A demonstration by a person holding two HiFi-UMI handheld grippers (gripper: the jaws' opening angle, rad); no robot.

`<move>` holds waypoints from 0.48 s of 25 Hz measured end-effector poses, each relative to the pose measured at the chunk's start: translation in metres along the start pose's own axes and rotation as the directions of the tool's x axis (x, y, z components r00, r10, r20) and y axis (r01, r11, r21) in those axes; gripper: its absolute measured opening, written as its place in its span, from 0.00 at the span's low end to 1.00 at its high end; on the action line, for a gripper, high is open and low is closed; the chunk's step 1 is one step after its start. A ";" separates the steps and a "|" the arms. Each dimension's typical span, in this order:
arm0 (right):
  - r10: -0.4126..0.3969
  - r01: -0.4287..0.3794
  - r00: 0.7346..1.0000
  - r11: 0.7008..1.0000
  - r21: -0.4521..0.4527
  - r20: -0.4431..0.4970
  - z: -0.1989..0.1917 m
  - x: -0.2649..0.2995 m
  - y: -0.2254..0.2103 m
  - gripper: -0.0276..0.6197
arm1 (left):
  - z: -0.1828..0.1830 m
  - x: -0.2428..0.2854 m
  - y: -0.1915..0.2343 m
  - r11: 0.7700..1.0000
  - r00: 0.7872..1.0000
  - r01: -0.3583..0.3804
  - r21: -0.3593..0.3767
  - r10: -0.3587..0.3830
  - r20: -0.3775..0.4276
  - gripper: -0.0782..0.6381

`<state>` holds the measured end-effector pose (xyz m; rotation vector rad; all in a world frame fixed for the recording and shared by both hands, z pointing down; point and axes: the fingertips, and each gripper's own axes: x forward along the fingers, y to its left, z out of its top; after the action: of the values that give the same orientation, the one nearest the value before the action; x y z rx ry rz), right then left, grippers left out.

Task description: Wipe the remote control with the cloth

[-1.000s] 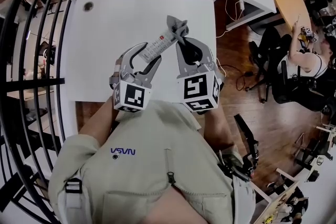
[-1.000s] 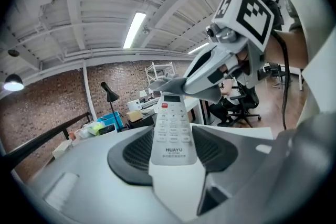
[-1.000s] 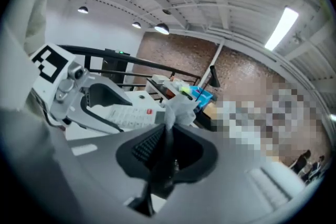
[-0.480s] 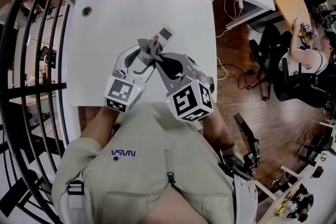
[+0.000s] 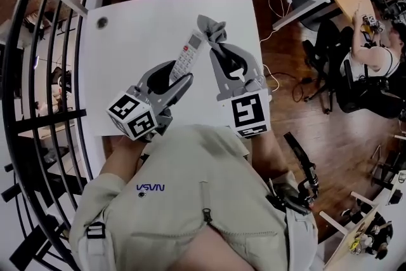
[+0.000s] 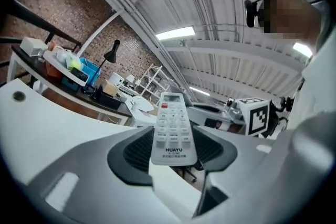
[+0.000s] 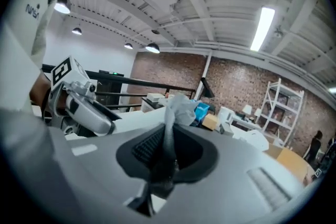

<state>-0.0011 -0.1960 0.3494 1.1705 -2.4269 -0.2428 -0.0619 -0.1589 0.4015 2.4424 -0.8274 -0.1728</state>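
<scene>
While the left gripper clamps the near end of the remote and holds it out over the white table, the right gripper is pinched nearly closed on the cloth. Remote's button side faces the left gripper's camera. Cloth bunches out past the jaws, right beside the remote's far tip. Touching or not, can't tell.

The brand name HUAYU is printed in dark capitals near the lower end of the remote control, at the centre of the left gripper view. A line beneath it is too small to be read. Blue NASA lettering, seen upside down, is carried on the person's beige jacket, lower left of the head view.
</scene>
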 end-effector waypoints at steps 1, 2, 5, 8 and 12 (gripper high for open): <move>0.017 -0.017 1.000 1.000 -0.020 0.002 0.000 0.000 0.004 0.11 | 0.002 0.000 -0.003 1.000 1.000 0.013 -0.025 -0.013 0.007 0.45; 0.036 -0.036 0.999 0.998 -0.045 0.003 0.000 0.000 0.010 0.11 | 0.004 0.000 -0.005 0.999 1.000 0.024 -0.047 -0.023 0.013 0.45; 0.103 -0.101 0.995 0.988 -0.116 0.004 0.001 -0.004 0.029 0.11 | 0.009 0.000 -0.006 0.994 0.999 0.044 -0.097 -0.041 0.032 0.45; 0.192 -0.188 0.981 0.962 -0.196 -0.002 -0.003 -0.008 0.053 0.11 | 0.013 0.000 -0.005 0.990 0.998 0.053 -0.132 -0.047 0.048 0.45; 0.320 -0.319 0.947 0.912 -0.258 -0.037 -0.012 -0.013 0.082 0.11 | 0.015 -0.002 -0.003 0.989 0.998 0.049 -0.139 -0.042 0.052 0.45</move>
<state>-0.0460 -0.1336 0.3837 0.6470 -2.4530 -0.4475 -0.0661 -0.1629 0.3875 2.3341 -0.7547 -0.2990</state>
